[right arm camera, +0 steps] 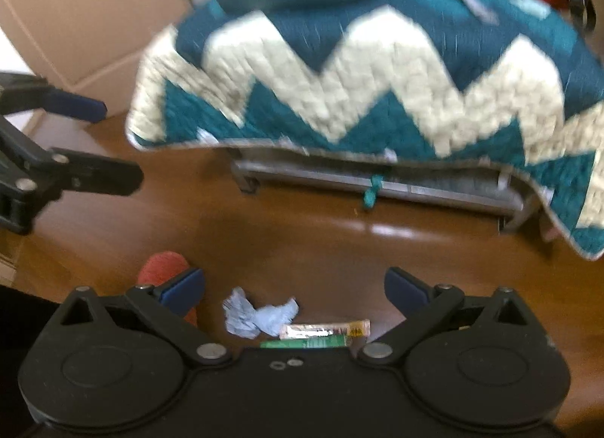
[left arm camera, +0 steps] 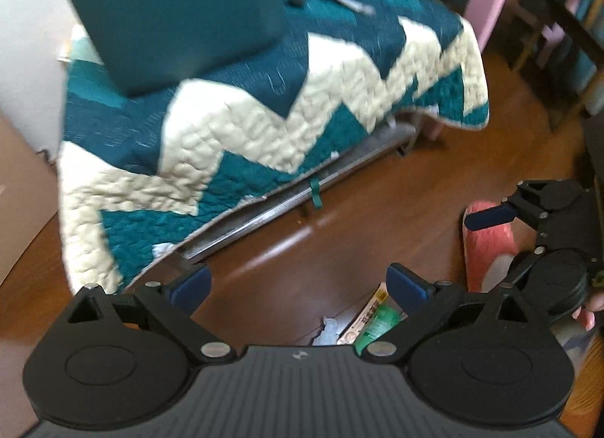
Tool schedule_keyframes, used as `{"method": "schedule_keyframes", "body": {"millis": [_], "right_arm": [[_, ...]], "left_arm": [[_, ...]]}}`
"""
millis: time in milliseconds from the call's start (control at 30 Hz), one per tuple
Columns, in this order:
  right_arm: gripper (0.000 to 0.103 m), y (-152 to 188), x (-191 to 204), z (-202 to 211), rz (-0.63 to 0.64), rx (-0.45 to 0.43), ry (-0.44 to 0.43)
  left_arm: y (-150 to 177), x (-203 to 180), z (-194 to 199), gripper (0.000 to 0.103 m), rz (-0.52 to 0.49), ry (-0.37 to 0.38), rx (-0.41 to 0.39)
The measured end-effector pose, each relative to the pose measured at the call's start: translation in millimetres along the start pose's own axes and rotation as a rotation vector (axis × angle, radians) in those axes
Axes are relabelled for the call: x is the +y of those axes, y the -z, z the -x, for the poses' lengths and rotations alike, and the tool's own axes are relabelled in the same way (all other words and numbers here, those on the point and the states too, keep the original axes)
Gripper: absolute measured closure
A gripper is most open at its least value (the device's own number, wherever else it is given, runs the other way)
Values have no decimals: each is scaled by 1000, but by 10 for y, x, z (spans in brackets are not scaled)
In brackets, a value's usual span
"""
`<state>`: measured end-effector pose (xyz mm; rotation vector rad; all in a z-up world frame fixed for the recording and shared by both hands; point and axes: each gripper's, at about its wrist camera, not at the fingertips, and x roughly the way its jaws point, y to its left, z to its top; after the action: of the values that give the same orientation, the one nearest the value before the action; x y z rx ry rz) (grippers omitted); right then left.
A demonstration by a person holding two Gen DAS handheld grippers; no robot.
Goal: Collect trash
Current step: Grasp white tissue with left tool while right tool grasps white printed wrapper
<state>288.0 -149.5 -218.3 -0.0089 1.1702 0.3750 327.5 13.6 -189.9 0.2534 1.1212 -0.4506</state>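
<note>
Both your grippers, left gripper (left arm camera: 300, 287) and right gripper (right arm camera: 294, 289), hang with jaws spread wide and nothing between them, tilted down, likely so you can see the litter. Beyond them the zigzag quilt (right arm camera: 377, 83) drapes over the bed's edge. On the wooden floor (right arm camera: 302, 234) just below your right gripper lie a crumpled tissue (right arm camera: 256, 315), then two slim wrappers (right arm camera: 324, 330), side by side.
</note>
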Motion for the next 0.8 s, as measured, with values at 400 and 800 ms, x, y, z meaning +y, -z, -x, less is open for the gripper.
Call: {"method": "schedule_keyframes", "body": {"millis": [400, 800], "right_arm": [[5, 723, -299, -1221, -132, 257, 150], [7, 1317, -547, -1938, -343, 452, 155]], "left_arm": [[401, -7, -1551, 3, -138, 80, 214], [1082, -175, -2603, 3, -236, 125, 346]]}}
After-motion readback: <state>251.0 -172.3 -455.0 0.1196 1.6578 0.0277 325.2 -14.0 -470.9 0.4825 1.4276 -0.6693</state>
